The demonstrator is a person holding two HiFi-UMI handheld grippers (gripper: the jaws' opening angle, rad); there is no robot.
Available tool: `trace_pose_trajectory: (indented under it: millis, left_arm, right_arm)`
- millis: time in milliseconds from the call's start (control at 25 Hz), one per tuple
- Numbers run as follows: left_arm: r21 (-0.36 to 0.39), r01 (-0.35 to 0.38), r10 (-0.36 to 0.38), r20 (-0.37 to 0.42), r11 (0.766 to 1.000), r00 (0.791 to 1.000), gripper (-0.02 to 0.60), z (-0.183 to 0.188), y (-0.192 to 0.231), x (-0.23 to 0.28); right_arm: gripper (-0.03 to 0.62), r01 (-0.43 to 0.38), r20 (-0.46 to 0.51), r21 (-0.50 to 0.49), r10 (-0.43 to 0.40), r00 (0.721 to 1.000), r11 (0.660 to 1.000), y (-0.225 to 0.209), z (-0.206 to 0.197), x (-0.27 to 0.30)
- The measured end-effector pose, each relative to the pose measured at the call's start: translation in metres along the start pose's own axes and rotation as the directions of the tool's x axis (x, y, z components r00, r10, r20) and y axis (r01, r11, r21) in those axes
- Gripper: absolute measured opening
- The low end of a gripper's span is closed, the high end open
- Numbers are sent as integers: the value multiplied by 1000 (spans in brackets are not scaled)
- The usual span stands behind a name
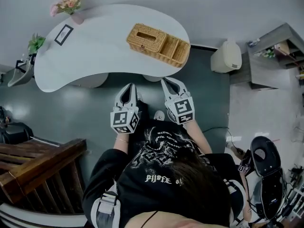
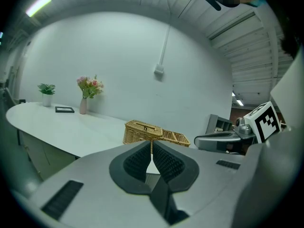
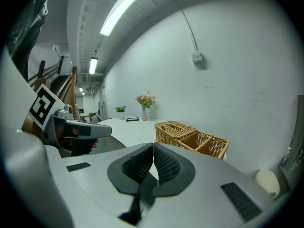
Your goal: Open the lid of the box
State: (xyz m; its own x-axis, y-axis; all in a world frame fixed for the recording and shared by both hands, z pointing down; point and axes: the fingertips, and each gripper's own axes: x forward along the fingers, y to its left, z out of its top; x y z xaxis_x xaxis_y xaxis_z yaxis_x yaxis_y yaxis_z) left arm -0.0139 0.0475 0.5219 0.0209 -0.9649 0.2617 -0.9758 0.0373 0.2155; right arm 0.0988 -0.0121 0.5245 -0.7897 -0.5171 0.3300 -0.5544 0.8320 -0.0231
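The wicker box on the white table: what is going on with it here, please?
A person stands before the white table with a gripper in each hand. The left gripper and the right gripper are both shut and empty, held short of the table's edge and aimed toward the wicker box. The lid on the box's covered half is down; the two compartments beside it are open-topped. Nothing touches the box yet.

Wicker box (image 1: 158, 44): tan weave, long and rectangular, lying flat and skewed on the white counter (image 1: 95, 46), near its right end. Lid (image 1: 141, 38) is closed over the left half, with a narrow slot in its top. Right half has two open-topped compartments (image 1: 175, 51).
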Motion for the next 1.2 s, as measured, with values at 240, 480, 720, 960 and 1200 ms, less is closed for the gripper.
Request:
trace_pose_trajectory:
  millis: [240, 480, 720, 960, 1200]
  left_arm:
    - [38, 17, -16, -13, 999, 1000, 26, 16, 22, 35]
    - [50, 56, -56, -8, 997, 998, 26, 41, 54, 78]
    - [66, 108, -107, -16, 992, 994, 26, 59, 83, 117]
    - [67, 188, -186, -30, 980, 982, 26, 70, 103, 151]
    - [72, 242, -239, -47, 968, 970, 26, 78, 126, 174]
  right_arm:
    - [26, 14, -12, 37, -13, 1000, 999, -13, 8, 32]
    - [26, 48, -16, 37, -48, 999, 998, -27, 29, 76]
    - [26, 103, -47, 40, -101, 994, 994, -42, 42, 114]
    - [26, 162, -72, 26, -160, 985, 986, -49, 51, 141]
    - [28, 142, -133, -12, -143, 981, 990, -42, 51, 172]
